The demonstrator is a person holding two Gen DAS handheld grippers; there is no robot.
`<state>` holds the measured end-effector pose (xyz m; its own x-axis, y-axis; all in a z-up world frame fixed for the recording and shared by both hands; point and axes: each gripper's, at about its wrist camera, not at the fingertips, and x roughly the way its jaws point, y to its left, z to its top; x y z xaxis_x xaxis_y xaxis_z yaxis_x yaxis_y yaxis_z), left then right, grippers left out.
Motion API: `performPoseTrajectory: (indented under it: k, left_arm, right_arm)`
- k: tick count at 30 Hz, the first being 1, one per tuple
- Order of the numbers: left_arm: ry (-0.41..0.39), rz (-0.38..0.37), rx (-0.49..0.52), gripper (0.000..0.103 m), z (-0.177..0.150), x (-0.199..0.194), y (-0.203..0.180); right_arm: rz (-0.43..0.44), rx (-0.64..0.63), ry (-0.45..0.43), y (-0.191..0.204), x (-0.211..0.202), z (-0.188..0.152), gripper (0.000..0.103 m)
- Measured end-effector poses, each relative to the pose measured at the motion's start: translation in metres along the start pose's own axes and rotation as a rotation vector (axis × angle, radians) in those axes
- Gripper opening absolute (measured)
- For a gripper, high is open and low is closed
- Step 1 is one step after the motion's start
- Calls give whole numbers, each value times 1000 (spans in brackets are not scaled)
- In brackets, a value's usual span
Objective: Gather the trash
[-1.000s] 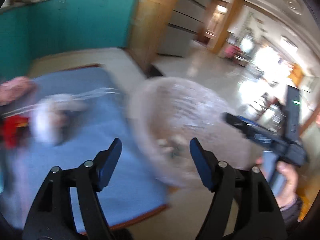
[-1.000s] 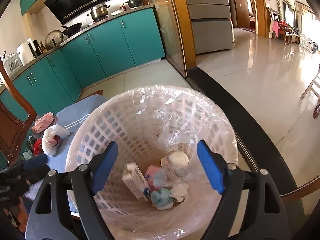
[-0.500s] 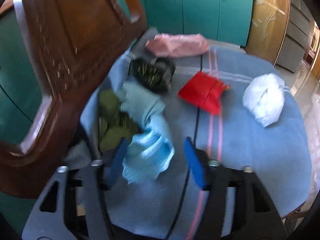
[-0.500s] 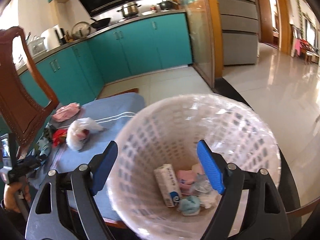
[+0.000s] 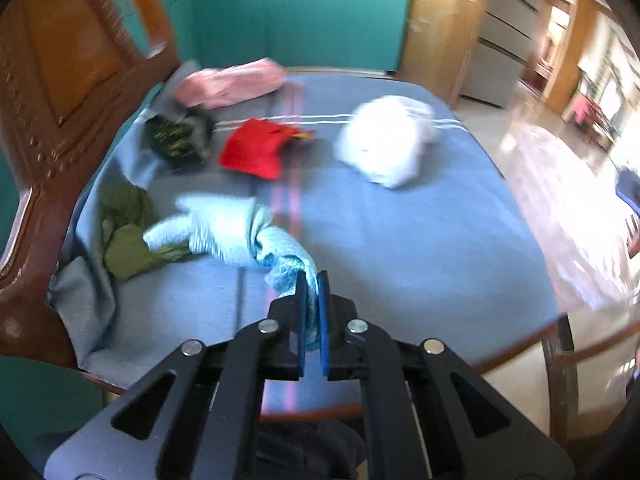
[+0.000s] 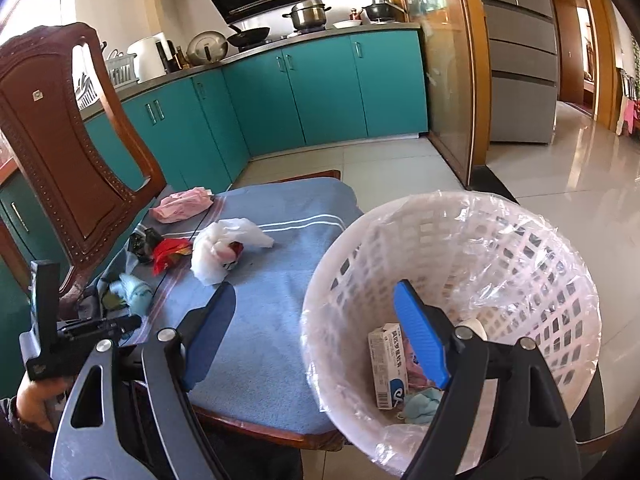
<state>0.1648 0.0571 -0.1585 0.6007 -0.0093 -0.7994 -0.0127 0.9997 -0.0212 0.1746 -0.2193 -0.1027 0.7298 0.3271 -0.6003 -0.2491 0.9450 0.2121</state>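
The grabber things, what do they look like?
Both the left gripper and the right gripper have black frames with long triangular cutouts and round silver bolts. Their fingers carry flat bright blue pads. A bare hand with a dark sleeve grips the left gripper's black handle.

Both grippers, left gripper (image 5: 312, 312) and right gripper (image 6: 316, 340), have black slotted arms, silver round screws and blue finger pads. A bare-skinned hand (image 6: 34, 400) with a dark sleeve shows beside the right gripper's left arm.

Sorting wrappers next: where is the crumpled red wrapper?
In the left wrist view the crumpled red wrapper lies mid-table, between the dark foil packet and the white plastic bag.
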Motion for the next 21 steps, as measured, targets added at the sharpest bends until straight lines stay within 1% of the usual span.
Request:
performPoseTrajectory:
  k: [3,5,8,9,10,11,12,13,17,20,21]
  left_arm:
    - [-11,-50,17,7,-6,-14,-12]
    - [-18,-78,12,7,-7,-17,-12]
    - [-17,-78,-51,8,-9,-19,2]
    - [-16,-82,-78,14,-9,-19,8]
    - [-21,-86,-122,29,-10,-22,18]
    - [-26,-86,-148,40,-10,-25,24]
    - [-35,-81,-172,56,-11,-28,30]
    - [-45,-74,-191,57,-12,-30,36]
    - [-48,-50,-216,58,-11,-29,48]
    - [-41,-58,-219,65,-7,-23,50]
    - [-31,-47,-209,67,-5,-19,48]
  right_arm:
    - [9,1,7,2,-1,-3,80]
    - [8,-4,9,4,-1,-5,80]
    - [12,-5,19,6,0,-7,80]
    - [16,-5,22,7,0,-8,80]
    - [23,-9,25,10,1,-9,80]
    - [25,-14,27,12,1,-9,80]
    - [27,-23,29,15,2,-9,80]
    - [28,-30,32,17,3,-9,80]
    - [58,-38,49,27,13,-4,80]
    - [107,-24,66,39,28,5,85]
    - [122,-19,70,44,34,9,87]
